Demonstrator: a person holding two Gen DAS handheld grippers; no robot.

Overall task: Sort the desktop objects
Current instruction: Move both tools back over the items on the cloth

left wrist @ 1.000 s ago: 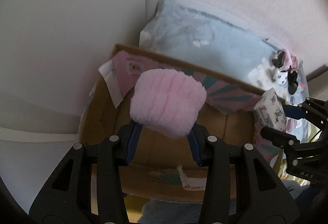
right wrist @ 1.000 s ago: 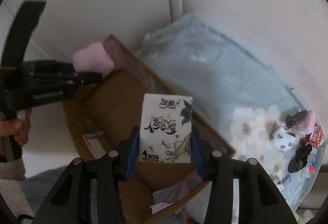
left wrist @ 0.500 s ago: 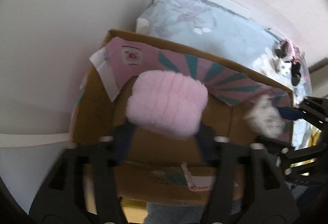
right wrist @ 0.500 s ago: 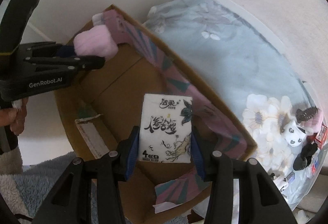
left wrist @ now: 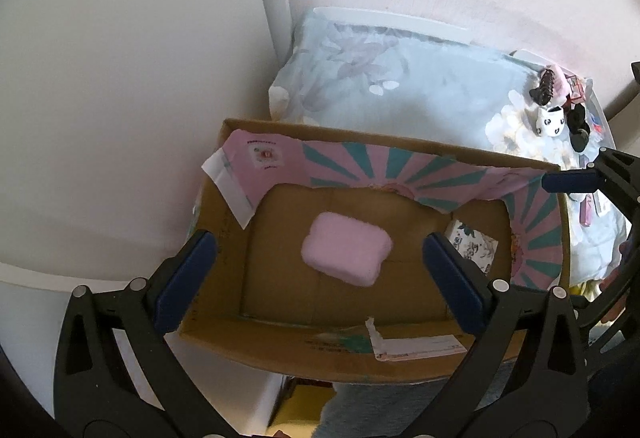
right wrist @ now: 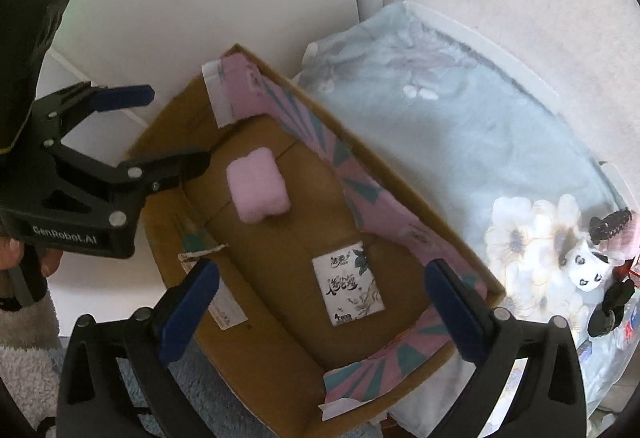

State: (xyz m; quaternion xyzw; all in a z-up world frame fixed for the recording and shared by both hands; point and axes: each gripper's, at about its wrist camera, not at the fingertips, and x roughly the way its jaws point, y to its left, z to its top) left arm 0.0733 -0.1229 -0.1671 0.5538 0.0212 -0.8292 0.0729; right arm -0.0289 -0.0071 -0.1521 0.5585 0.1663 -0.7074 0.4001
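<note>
An open cardboard box (left wrist: pixel 208 197) with pink and teal flaps stands beside a table; it also shows in the right wrist view (right wrist: pixel 160 125). A fluffy pink pad (left wrist: pixel 346 254) lies on the box floor, also seen in the right wrist view (right wrist: pixel 258 186). A white tissue pack (right wrist: pixel 349 284) with black print lies on the box floor; in the left wrist view (left wrist: pixel 474 244) it is near the right wall. My left gripper (left wrist: pixel 320 278) is open and empty above the box. My right gripper (right wrist: pixel 320 302) is open and empty above the tissue pack.
A light blue floral cloth (left wrist: pixel 420 85) covers the table behind the box. At its right end lie a panda toy (right wrist: pixel 588 270), a black hair claw (right wrist: pixel 610 224) and other small items. White wall panels stand behind. A grey fluffy rug (right wrist: pixel 28 370) lies below.
Both grippers have opened. The pink pad dropped from the left gripper and the tissue pack from the right gripper; both now lie on the box floor.
</note>
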